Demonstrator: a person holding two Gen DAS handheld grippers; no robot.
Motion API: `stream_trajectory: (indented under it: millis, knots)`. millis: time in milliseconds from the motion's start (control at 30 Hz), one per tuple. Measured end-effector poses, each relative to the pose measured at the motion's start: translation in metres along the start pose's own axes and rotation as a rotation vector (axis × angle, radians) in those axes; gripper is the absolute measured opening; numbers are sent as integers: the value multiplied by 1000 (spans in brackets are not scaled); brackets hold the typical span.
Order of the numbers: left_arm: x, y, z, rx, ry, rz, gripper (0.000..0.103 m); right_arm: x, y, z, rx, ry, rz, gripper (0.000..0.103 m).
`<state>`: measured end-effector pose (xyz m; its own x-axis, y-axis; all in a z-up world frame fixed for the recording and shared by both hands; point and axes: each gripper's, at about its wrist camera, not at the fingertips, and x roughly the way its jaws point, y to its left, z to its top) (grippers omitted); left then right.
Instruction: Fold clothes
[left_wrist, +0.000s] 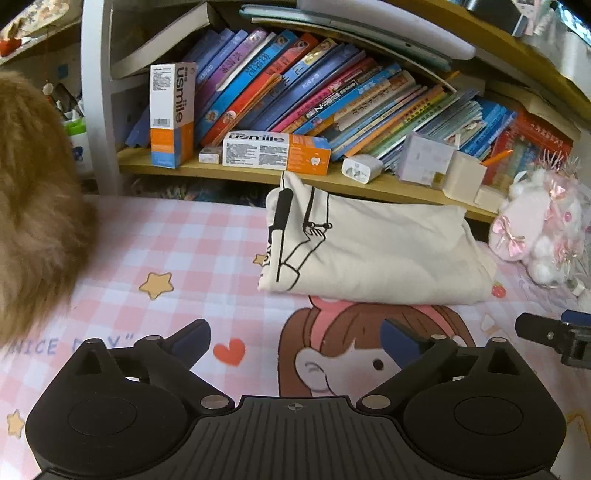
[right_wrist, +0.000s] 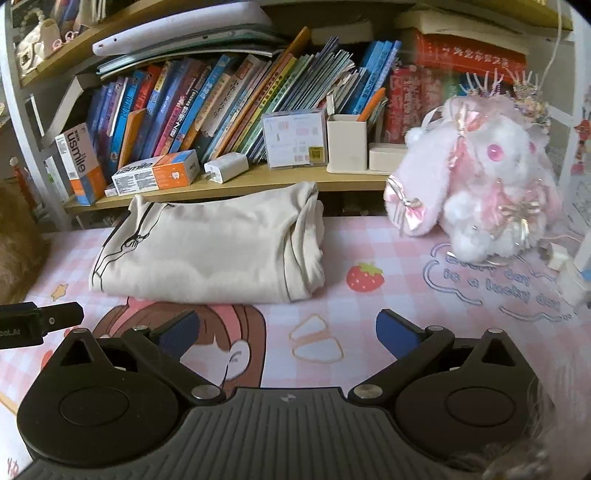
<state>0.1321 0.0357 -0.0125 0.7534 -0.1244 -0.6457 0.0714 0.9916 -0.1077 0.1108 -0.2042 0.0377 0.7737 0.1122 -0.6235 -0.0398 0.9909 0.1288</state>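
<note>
Both tools stand spread wide with nothing between their pads: the left tool (left_wrist: 295, 338) and the right tool (right_wrist: 288, 328). The folded cream T-shirt (right_wrist: 210, 251) lies on the pink checked counter (right_wrist: 388, 314) just ahead of both, untouched.

ahead of my left claw (left_wrist: 295, 338) and my right claw (right_wrist: 286, 330), apart from both, the cream shirt (left_wrist: 373, 251) lies folded into a flat rectangle, black line drawing at its left end, layered edges at its right.
</note>
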Motion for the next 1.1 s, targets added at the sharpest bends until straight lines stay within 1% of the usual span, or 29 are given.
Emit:
stream_trajectory:
  millis: [167, 267, 333, 400, 567, 800, 1100]
  knots:
    - [-22, -7, -13, 16, -25, 9, 103, -19, 5, -16, -20, -6, -7, 103]
    - [-36, -10, -21, 17, -43, -3, 103, -30, 7, -26, -17, -5, 2, 103]
    - [-42, -13, -27, 13, -32, -6, 103, -37, 8, -31, -9, -2, 9, 103]
    - [-46, -16, -32, 20, -27, 7, 103, -42, 9, -37, -2, 1, 10, 103]
    - [-60, -22, -43, 45, -40, 14, 103, -53, 14, -48, -24, 12, -13, 103]
    - [-67, -25, -46, 56, -73, 35, 103, -60, 16, -54, -49, 19, -22, 103]
    - [-67, -28, -46, 49, -60, 47, 103, -63, 10, -52, -38, 7, -50, 103]
